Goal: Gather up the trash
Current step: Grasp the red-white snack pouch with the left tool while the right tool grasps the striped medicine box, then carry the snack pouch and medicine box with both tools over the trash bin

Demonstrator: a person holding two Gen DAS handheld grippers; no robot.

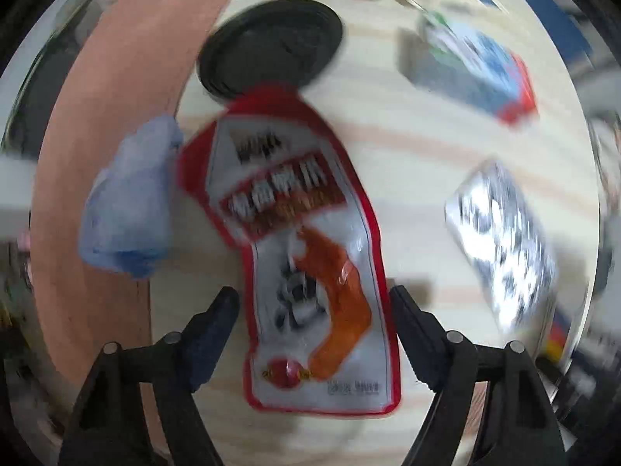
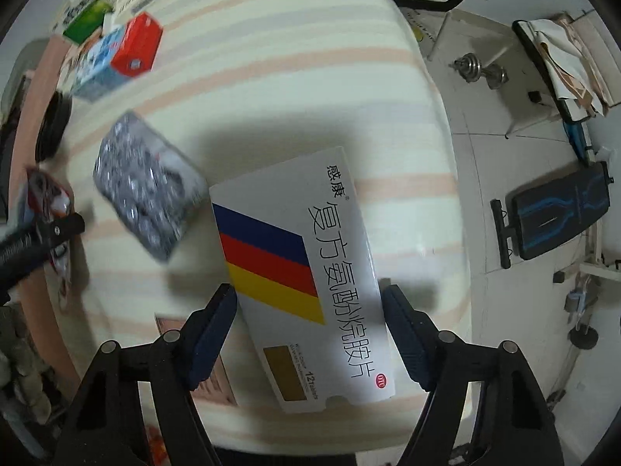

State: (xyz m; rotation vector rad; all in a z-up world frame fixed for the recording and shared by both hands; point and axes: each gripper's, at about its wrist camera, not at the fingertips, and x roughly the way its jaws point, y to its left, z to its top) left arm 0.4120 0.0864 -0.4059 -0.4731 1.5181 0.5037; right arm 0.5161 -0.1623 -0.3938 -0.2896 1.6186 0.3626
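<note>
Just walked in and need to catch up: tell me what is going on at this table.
A person is clearing trash off a striped tabletop with a handheld gripper in each hand. The left gripper is open, its fingers on either side of a red-edged snack wrapper. The right gripper is open around a white medicine box. Neither has closed yet. A silver blister pack, a black disc and a crumpled blue tissue also lie there.

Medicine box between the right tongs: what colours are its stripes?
Blue, red and yellow on the white medicine box; right wrist view.
</note>
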